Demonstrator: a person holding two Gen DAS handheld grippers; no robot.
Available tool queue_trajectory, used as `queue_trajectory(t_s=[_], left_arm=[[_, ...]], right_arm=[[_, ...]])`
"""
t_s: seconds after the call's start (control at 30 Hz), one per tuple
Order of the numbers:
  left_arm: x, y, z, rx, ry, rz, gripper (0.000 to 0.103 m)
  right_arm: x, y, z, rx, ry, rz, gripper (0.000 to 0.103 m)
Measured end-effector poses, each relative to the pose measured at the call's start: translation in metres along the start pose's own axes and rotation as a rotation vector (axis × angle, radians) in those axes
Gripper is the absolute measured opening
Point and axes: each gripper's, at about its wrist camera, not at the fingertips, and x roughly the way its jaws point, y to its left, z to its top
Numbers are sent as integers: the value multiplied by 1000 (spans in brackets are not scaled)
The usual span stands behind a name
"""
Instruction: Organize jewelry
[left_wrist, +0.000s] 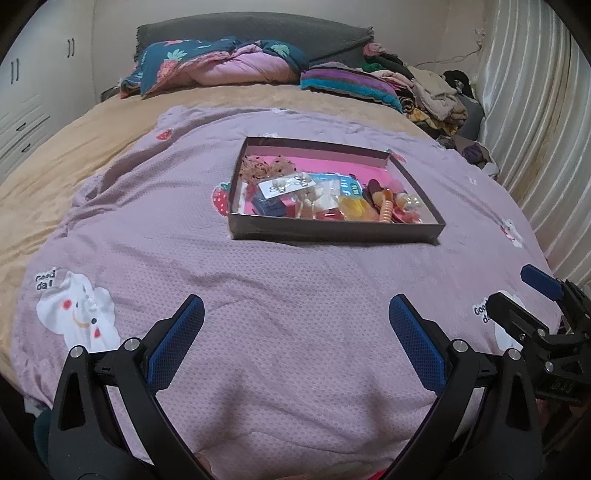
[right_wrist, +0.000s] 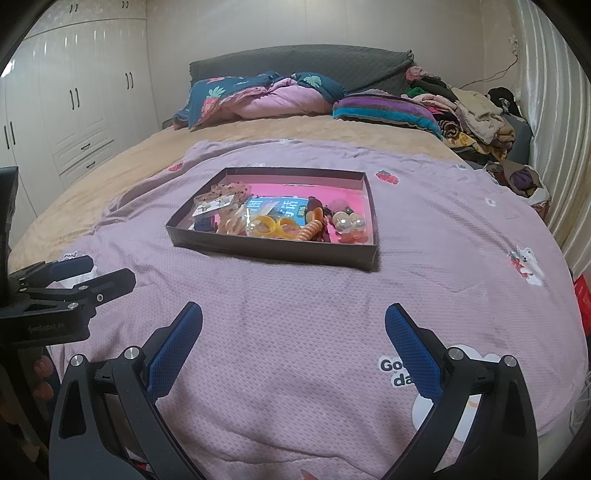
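A shallow dark box (left_wrist: 332, 233) (right_wrist: 269, 249) with a pink floor lies on the lilac blanket, well ahead of both grippers. Inside it are a card of earrings (left_wrist: 286, 184) (right_wrist: 214, 205), an orange coil hair tie (left_wrist: 386, 210) (right_wrist: 312, 230), yellow rings (right_wrist: 275, 227), pearl beads (left_wrist: 410, 203) (right_wrist: 349, 221) and a blue packet (left_wrist: 345, 186) (right_wrist: 280, 208). My left gripper (left_wrist: 295, 325) is open and empty above the blanket near the bed's front edge. My right gripper (right_wrist: 293, 332) is open and empty too, to the left one's right. Each shows at the edge of the other's view.
The lilac blanket (left_wrist: 258, 295) (right_wrist: 314, 314) covers a tan bedspread (left_wrist: 74, 147). Folded quilts (left_wrist: 221, 66) and a striped pillow (right_wrist: 384, 110) lie at the headboard. A pile of clothes (right_wrist: 472, 114) sits far right beside a curtain (right_wrist: 554, 147). White wardrobes (right_wrist: 66, 110) stand left.
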Motion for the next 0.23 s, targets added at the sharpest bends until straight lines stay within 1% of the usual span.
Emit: queue_trajectory(t_s=[0.1,0.23], left_arm=[[3,6,1,-22,13,-14,94],[5,18,2,-49,21,-15,94]], right_arm=[[3,3,3,-5,3,3,99],[10,8,9,-12,11,23,99]])
